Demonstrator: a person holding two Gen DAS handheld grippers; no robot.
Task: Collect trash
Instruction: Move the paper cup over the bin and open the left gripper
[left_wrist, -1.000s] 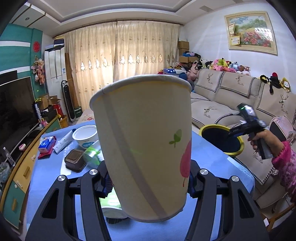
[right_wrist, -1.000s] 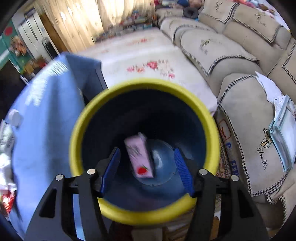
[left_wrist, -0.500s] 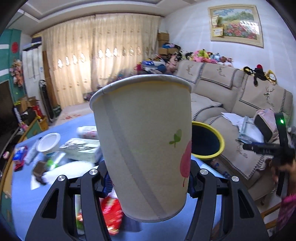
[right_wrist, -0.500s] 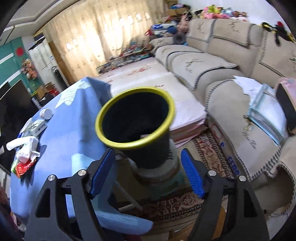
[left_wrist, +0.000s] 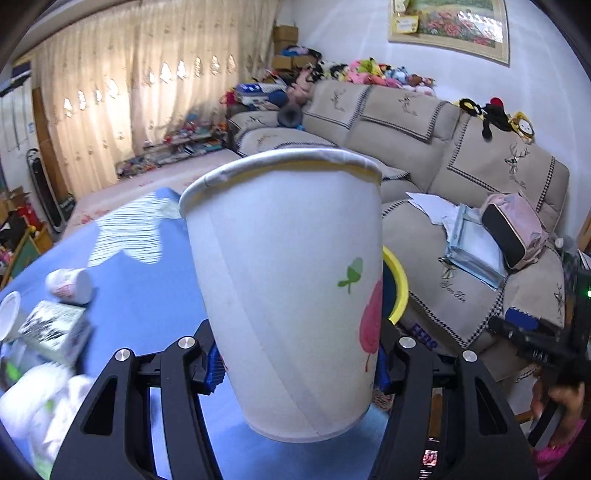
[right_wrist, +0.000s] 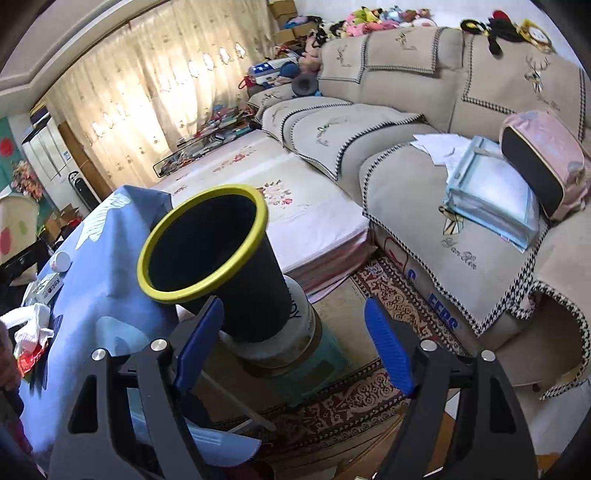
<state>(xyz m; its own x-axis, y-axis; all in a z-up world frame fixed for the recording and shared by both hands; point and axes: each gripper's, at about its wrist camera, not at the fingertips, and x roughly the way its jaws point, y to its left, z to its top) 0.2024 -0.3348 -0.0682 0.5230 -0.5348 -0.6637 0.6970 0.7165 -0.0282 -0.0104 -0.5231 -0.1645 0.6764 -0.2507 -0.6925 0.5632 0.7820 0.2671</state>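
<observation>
My left gripper (left_wrist: 297, 363) is shut on a white paper cup (left_wrist: 291, 288) with a green leaf and a pink print, held upright above the blue tablecloth (left_wrist: 147, 288). Behind the cup's right side peeks the yellow rim of the bin (left_wrist: 399, 284). In the right wrist view the black bin with the yellow rim (right_wrist: 207, 247) stands on a pale bucket on a green stool beside the table. My right gripper (right_wrist: 295, 338) hangs in front of and to the right of the bin, its jaws opening with nothing between them.
A small tub (left_wrist: 70, 286), a printed carton (left_wrist: 55, 328) and crumpled white wrappers (left_wrist: 44, 402) lie on the table's left part. A beige sofa (right_wrist: 461, 122) with papers and a pink bag (right_wrist: 543, 162) fills the right side. A patterned rug (right_wrist: 369, 387) covers the floor below.
The left gripper has swung right with the cup, so the bin is now just behind it. The right gripper has pulled back from over the bin, leaving a pink carton inside, and opened wider.
</observation>
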